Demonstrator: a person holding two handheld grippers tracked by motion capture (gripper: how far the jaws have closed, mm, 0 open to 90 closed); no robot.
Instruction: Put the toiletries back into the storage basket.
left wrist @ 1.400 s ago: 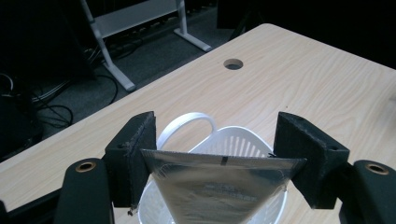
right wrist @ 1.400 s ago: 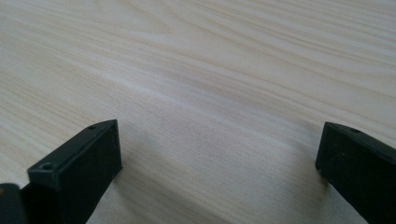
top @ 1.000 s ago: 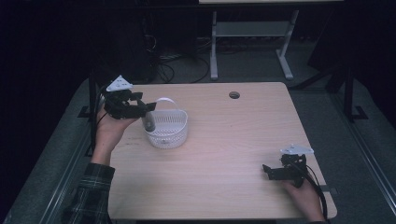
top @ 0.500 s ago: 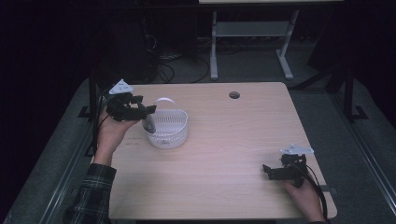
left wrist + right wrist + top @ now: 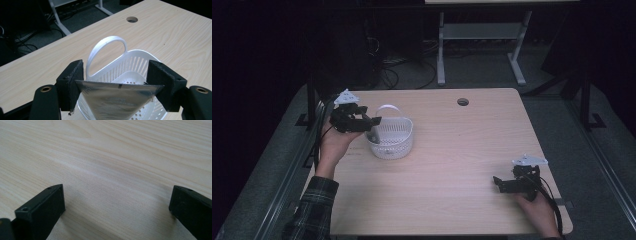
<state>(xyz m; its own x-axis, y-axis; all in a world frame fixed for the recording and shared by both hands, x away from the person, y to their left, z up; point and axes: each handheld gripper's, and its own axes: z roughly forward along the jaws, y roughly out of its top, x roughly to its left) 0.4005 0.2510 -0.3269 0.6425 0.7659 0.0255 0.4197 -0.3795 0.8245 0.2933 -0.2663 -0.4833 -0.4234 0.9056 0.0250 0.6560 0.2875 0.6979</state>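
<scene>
Left gripper view shows a silver packet (image 5: 117,100) stretched between the two black jaws, its upper edge touching the inner face of each jaw, so the left gripper (image 5: 116,85) is clamped on it. The packet hangs just above the near rim of a white plastic basket (image 5: 140,65), whose handle (image 5: 106,50) stands upright behind it. In the high view the basket (image 5: 391,140) sits on the left part of the wooden table (image 5: 452,150), with the left gripper (image 5: 367,122) at its left rim. The right gripper (image 5: 498,182) rests low near the table's right front corner, jaws spread wide apart over bare wood, gripping nothing.
</scene>
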